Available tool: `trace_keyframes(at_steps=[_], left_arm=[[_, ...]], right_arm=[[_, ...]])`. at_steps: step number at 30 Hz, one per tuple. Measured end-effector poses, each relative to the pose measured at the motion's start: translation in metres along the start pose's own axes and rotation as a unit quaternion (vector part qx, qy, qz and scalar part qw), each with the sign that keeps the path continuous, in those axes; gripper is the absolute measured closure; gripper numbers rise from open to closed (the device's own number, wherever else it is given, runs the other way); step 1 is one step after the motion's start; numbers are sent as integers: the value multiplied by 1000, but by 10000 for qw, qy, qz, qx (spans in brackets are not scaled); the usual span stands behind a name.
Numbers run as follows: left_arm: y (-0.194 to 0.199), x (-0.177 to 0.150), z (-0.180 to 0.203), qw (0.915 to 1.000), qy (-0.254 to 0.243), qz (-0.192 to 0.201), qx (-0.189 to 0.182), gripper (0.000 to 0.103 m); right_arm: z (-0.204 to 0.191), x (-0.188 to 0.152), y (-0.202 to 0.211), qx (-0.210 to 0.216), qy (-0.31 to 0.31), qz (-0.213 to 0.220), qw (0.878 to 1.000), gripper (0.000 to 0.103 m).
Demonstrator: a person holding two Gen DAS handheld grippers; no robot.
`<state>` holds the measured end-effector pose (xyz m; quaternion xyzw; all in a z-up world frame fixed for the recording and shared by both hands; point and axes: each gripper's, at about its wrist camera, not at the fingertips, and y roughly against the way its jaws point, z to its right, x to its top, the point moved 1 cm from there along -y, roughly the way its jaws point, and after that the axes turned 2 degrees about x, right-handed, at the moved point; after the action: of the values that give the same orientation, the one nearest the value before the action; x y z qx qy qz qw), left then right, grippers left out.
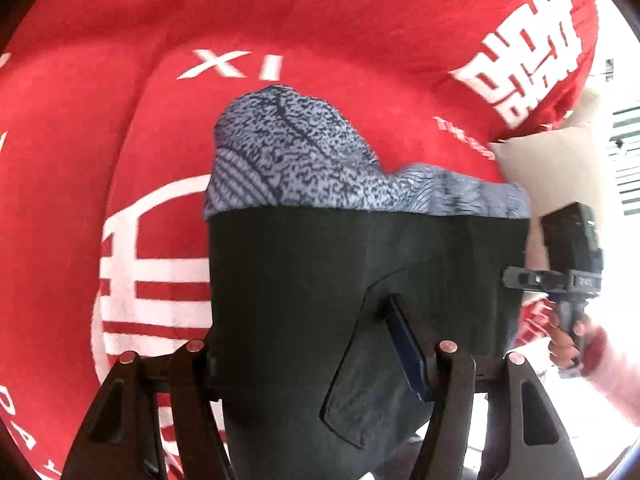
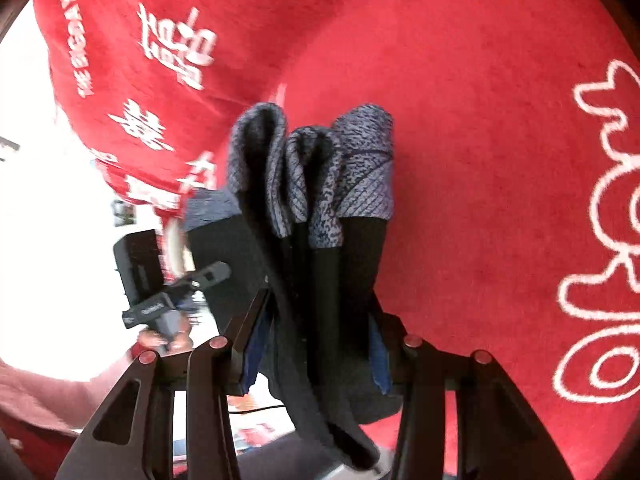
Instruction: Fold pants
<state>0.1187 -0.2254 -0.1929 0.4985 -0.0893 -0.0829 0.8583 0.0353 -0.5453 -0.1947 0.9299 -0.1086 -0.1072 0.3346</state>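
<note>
1. The left gripper (image 1: 316, 360) has its jaws pinching the black pants (image 1: 288, 280), which hang flat in front of it above the red blanket (image 1: 120, 80).
2. The right gripper (image 2: 316, 356) has its jaws pinching a bunched edge of the same pants (image 2: 320, 264); their grey speckled cuffs (image 2: 312, 168) hang in folds.
3. The blanket (image 2: 480, 120) carries white lettering.
4. A hand (image 1: 568, 344) grips the right gripper's handle.
</note>
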Motion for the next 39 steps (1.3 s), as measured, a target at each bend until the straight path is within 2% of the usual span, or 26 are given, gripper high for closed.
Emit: trace_keyframes(at_steps=[1, 4, 6, 7, 11, 14, 17, 21, 25, 28, 31, 36, 39], left_arm=[[-2, 0, 0, 9999, -1, 76, 86, 25], [-6, 2, 2, 9980, -63, 237, 586, 8], [-7, 1, 2, 9969, -95, 250, 739, 4], [-7, 2, 4, 9960, -109, 253, 852, 1], [1, 1, 13, 9897, -166, 247, 1401, 1], [12, -2, 23, 9835, -164, 213, 1789, 1], [24, -8, 34, 9783, -135, 176, 2062, 1], [38, -22, 53, 9719, 41, 157, 2349, 1], [56, -39, 73, 9655, 366, 200, 2572, 1], [73, -51, 92, 9617, 455, 280, 2688, 1], [85, -58, 106, 9552, 374, 325, 2916, 1], [95, -67, 117, 9551, 97, 208, 2954, 1], [100, -73, 117, 9473, -59, 91, 3203, 1]], right_arm=[[2, -1, -1, -124, 52, 69, 9999, 52], [5, -1, -2, -375, 134, 274, 9988, 46], [1, -3, -2, -669, 327, 327, 9967, 43], [-1, -3, -1, -796, 371, 353, 9955, 38], [-7, -5, 9, -1392, 299, 383, 9891, 30], [-12, -11, 28, -1904, -9, 459, 9806, 22], [-18, -22, 43, -2104, -203, 486, 9762, 15], [-32, -41, 57, -2356, -234, 375, 9709, 0], [-53, -58, 61, -2430, 39, 192, 9698, 0], [-75, -69, 55, -2681, 308, 56, 9629, 0], [-97, -77, 50, -3061, 457, 76, 9509, 0], [-126, -83, 41, -3133, 302, 366, 9485, 0], [-140, -87, 33, -3323, 266, 417, 9419, 0]])
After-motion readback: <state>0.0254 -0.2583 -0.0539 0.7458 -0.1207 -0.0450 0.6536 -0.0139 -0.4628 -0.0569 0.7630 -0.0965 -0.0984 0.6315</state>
